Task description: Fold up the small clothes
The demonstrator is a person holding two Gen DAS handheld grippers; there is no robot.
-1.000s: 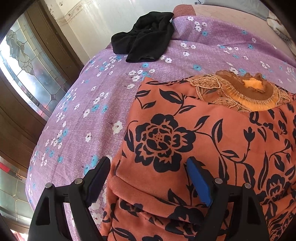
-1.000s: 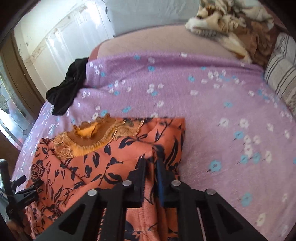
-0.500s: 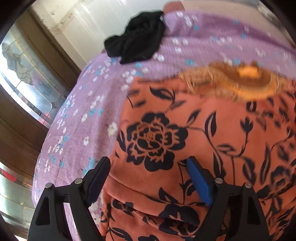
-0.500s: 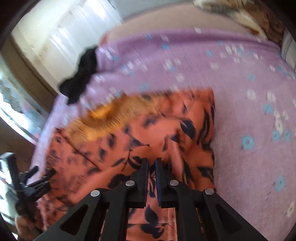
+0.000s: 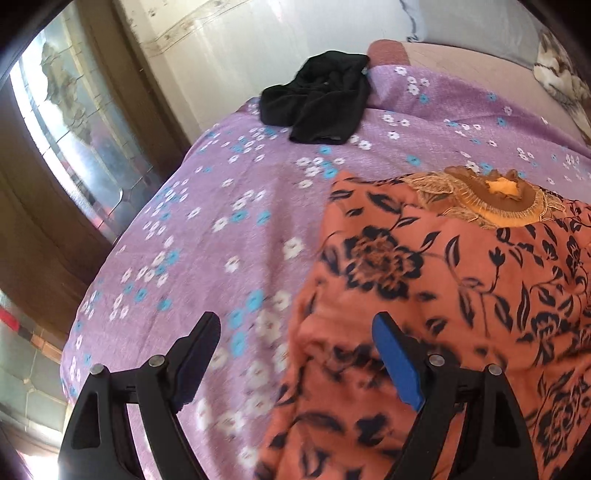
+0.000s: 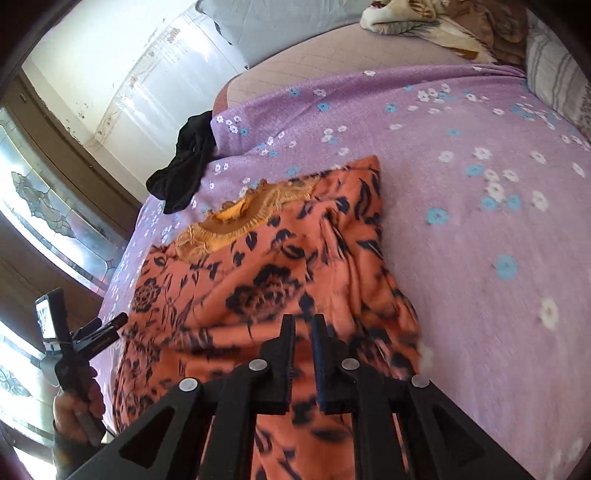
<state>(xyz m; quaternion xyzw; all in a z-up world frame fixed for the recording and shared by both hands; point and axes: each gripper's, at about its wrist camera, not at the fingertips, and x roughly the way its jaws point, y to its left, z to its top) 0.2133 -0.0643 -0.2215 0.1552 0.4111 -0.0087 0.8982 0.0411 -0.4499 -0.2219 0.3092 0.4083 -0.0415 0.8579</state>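
An orange garment with black flowers [image 5: 461, 288] lies on the purple flowered bedspread [image 5: 221, 229], its embroidered neckline [image 5: 495, 199] at the far end. My left gripper [image 5: 295, 350] is open and empty, above the garment's left edge; the right finger is over the cloth, the left over the bedspread. In the right wrist view the garment [image 6: 266, 280] is folded in at its right side. My right gripper [image 6: 303, 325] is nearly shut just above the garment's near part; I cannot tell whether cloth is pinched. The left gripper [image 6: 110, 326] shows at far left.
A black garment [image 5: 321, 99] lies crumpled at the bed's far left corner, also in the right wrist view [image 6: 184, 162]. A blanket [image 6: 424, 22] and striped pillow [image 6: 554, 77] lie at the far right. A glass-panelled door [image 5: 74, 122] stands left of the bed.
My left gripper has pulled back and shifted left, now straddling the garment's left edge. My right gripper has drawn back toward the near part of the garment, still nearly shut.
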